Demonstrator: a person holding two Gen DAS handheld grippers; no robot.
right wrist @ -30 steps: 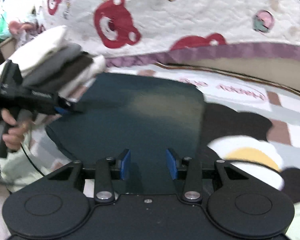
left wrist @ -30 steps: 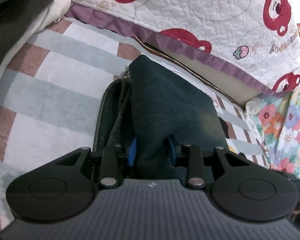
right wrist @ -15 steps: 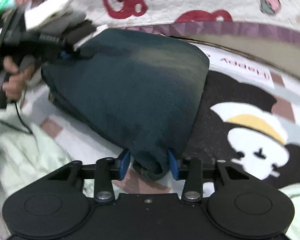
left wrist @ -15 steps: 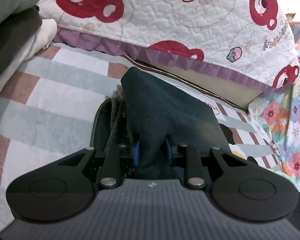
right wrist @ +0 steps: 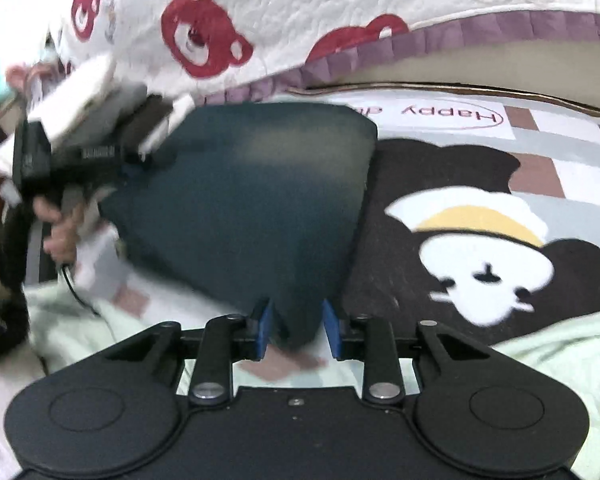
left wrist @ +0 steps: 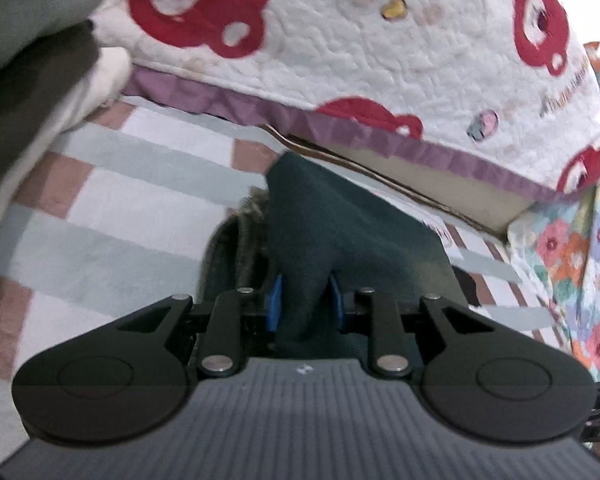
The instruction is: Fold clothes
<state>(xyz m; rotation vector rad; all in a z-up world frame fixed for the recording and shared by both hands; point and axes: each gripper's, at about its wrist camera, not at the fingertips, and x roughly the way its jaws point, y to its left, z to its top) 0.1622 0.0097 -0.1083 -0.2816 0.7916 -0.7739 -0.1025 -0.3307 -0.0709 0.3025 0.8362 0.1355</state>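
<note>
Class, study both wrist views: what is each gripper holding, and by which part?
Both hold the dark folded garment: the left gripper pinches one edge, the right gripper another edge nearest it.

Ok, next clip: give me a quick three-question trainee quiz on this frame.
1. True or false: both grippers grip the dark green garment.
2. Which lies right of the garment in the right wrist view? A) a black cartoon print B) a laundry basket C) a pair of shoes
3. Fill in: behind the left gripper in the right wrist view sits a ___ of folded clothes.

Key: 1 true: the left gripper and the right gripper each pinch an end of it. 2 A. 3 stack.
</note>
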